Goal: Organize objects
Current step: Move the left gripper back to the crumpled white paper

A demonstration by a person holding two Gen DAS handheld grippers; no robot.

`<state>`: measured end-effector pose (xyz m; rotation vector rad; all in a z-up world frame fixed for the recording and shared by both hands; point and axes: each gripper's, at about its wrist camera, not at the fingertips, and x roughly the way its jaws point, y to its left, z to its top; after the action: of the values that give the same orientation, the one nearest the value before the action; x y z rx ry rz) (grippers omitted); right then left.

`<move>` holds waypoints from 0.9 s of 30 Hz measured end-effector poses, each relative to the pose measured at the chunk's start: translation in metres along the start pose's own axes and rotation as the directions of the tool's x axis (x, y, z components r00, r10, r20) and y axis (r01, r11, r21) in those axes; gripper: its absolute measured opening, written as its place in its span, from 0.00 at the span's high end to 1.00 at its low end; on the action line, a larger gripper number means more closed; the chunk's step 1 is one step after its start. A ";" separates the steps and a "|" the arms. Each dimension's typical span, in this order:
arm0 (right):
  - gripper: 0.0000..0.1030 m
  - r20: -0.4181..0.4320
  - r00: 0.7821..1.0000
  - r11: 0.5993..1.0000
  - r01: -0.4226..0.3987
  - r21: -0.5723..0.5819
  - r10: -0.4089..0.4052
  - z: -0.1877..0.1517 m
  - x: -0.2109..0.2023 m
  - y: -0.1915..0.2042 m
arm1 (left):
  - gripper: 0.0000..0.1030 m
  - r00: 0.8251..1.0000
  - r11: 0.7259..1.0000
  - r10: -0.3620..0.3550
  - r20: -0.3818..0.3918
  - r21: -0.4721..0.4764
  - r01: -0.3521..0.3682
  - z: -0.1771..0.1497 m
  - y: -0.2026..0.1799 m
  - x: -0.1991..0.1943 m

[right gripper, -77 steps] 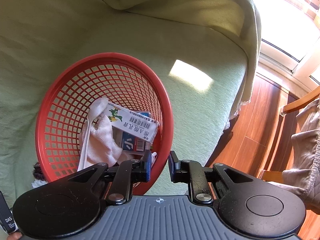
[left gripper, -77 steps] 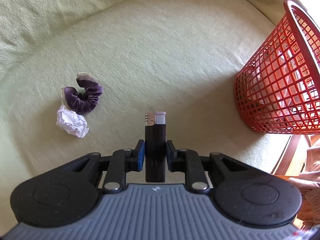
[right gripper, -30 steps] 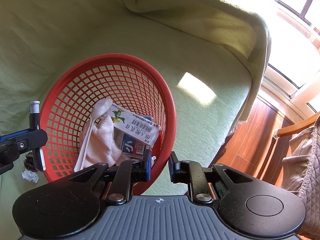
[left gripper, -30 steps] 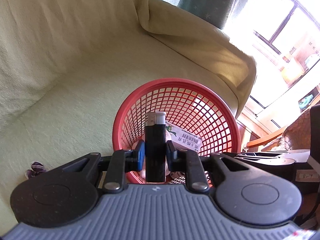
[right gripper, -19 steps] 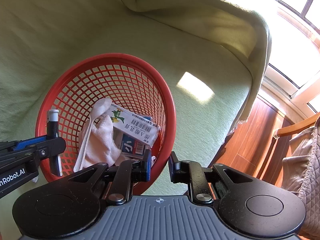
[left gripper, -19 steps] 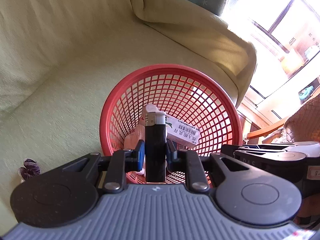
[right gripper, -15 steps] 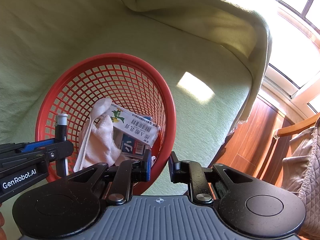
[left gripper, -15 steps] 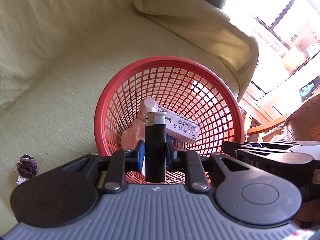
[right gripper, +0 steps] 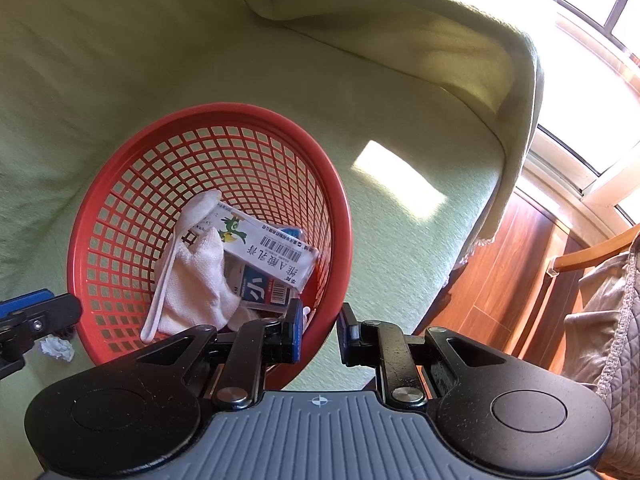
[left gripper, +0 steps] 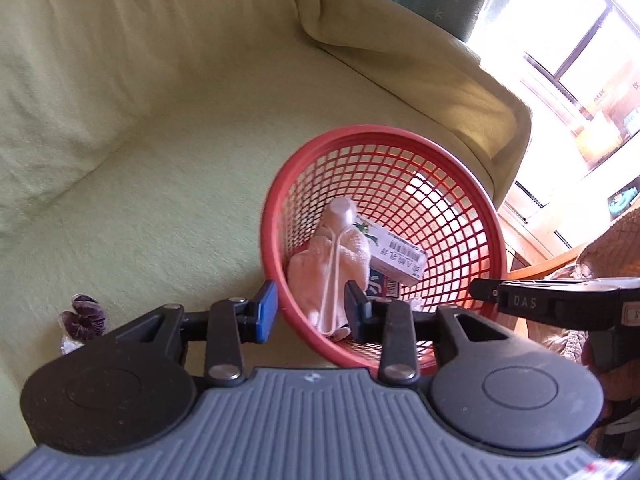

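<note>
My left gripper [left gripper: 310, 312] stands with its jaws spread wide and nothing between them; the near rim of the red basket [left gripper: 276, 216] shows through the gap, with the blue-padded finger outside the wall and the other finger over the inside. I cannot find the lighter in either view. The basket sits tilted on the green-covered sofa [left gripper: 160, 200], its mouth turned toward me. Inside it lie a white cloth [left gripper: 340, 264] with a white spoon [left gripper: 338, 248] resting along it, and a white carton with a barcode [left gripper: 394, 252] leaning over a blue-and-white box [right gripper: 264, 286].

My right gripper [right gripper: 318, 330] grips the basket's near rim [right gripper: 332, 208]: its jaws are only narrowly apart, one inside the wall and one outside, with the red edge between them. In the right wrist view the left gripper's blue-tipped finger shows at the left edge, just outside the basket wall.

To the left of the basket the seat is flat, open cloth as far as a purple scrunchie [left gripper: 84, 316] and a crumpled white paper [right gripper: 56, 346], which lie close together near the sofa's front. Behind the basket the seat runs up into the backrest and the draped armrest [right gripper: 460, 52]. On the right the cover ends at the sofa's edge, and below it is wooden floor [right gripper: 500, 272], with a wooden chair [right gripper: 592, 248] carrying a quilted grey cloth.
</note>
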<state>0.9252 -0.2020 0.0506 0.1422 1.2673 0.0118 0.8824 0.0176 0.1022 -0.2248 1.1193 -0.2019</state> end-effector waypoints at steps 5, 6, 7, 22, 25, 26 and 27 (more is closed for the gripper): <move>0.86 -0.003 1.000 1.000 0.004 -0.010 -0.004 0.001 0.000 -0.001 | 0.67 0.996 0.992 0.085 -0.008 -0.088 -0.085 -0.011 0.043 -0.012; 0.86 -0.005 1.000 1.000 0.004 -0.012 -0.004 0.001 0.000 -0.002 | 0.67 0.995 0.989 0.094 -0.018 -0.117 -0.095 -0.014 0.054 -0.013; 0.86 -0.008 1.000 1.000 0.004 -0.011 -0.004 0.002 0.000 -0.002 | 0.67 0.994 0.984 0.101 -0.027 -0.147 -0.104 -0.017 0.064 -0.014; 0.86 -0.016 1.000 0.999 0.011 -0.036 -0.012 0.002 0.002 0.001 | 0.63 0.946 0.904 0.304 -0.117 -0.278 -0.325 -0.097 0.174 -0.001; 0.86 -0.021 1.000 0.999 0.016 -0.040 -0.016 0.003 0.001 0.002 | 0.59 0.940 0.899 0.320 -0.118 -0.277 -0.340 -0.107 0.191 0.010; 0.86 -0.023 1.000 0.999 0.017 -0.039 -0.018 0.004 0.001 0.002 | 0.58 0.939 0.900 0.324 -0.116 -0.267 -0.344 -0.109 0.196 0.015; 0.86 -0.025 0.999 0.999 0.019 -0.040 -0.020 0.004 0.001 0.003 | 0.56 0.941 0.905 0.319 -0.115 -0.256 -0.338 -0.109 0.200 0.020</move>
<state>0.9296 -0.1998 0.0511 0.0957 1.2928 0.0217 0.8019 0.1957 -0.0169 -0.2705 1.2367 0.2506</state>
